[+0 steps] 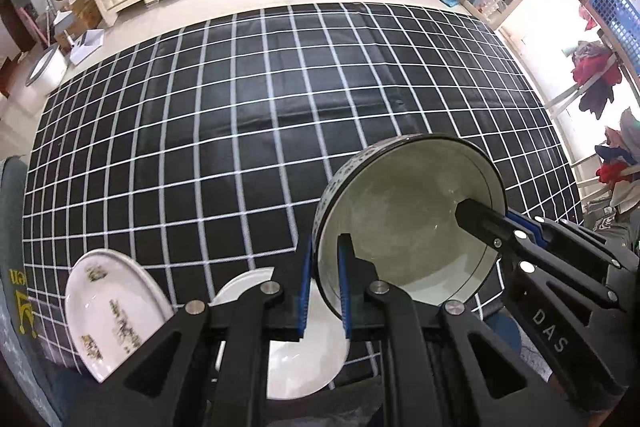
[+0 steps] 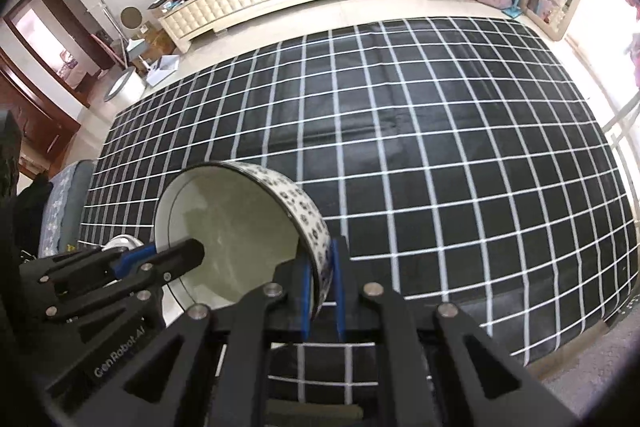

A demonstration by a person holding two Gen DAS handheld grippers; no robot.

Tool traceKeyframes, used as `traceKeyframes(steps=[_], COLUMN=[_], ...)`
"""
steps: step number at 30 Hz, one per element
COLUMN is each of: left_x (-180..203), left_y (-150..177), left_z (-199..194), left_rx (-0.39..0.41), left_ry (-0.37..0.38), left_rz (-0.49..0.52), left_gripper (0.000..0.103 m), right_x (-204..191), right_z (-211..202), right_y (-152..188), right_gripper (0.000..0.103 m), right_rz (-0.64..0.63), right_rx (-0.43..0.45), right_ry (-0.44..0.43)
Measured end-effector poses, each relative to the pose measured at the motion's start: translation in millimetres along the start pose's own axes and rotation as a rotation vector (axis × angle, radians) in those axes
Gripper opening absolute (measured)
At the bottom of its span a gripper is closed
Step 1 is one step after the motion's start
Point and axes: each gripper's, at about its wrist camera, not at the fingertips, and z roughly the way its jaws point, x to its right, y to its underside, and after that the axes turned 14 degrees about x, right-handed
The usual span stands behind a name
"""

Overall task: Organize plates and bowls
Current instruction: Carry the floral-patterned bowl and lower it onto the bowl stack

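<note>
Held tilted in the air above the near edge of the checked worktop (image 1: 280, 115), the patterned bowl (image 1: 404, 223) has the left tool (image 1: 325, 287) and right tool (image 2: 321, 291) each clamped on opposite rim walls; it looks rigid, glazed-slick and breakable, so the rim wall seems the surest hold.

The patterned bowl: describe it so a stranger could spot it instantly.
Start at the black cloth with the white grid and look to its near edge. The bowl is held there tipped on its side, both hand-held grippers pinching its rim. Unlike the plain white plate and speckled plate nearby, its outer wall carries a dark floral print.
</note>
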Motion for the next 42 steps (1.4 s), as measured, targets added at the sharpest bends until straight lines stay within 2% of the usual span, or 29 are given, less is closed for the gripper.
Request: traceKeyframes(steps=[9, 21, 30, 42], left_x=[-34.2, -55.7, -73.1, -75.3], left_y=[23.8, 62.7, 86.3, 91.2], left_z=[-22.0, -20.7, -7.3, 5.7], left_rx=[0.002, -0.050, -0.106, -0.125], left_ry=[-0.015, -0.018, -0.035, -0.028], left_rz=[-0.032, -0.050, -0.070, -0.067], left_gripper=[0.011, 0.011, 0.011, 0.011], right_x=[-39.0, -74.8, -80.7, -80.5], right_z=[-0.5, 14.6, 30.4, 37.6], right_y=[19.7, 51.5, 67.8, 71.7], right_gripper=[0.013, 0.013, 0.013, 0.013], right_rz=[-0.012, -0.016, 0.000, -0.018], right_rx=[-0.048, -0.151, -0.223, -0.242], right_ry=[-0.015, -0.002, -0.017, 0.008])
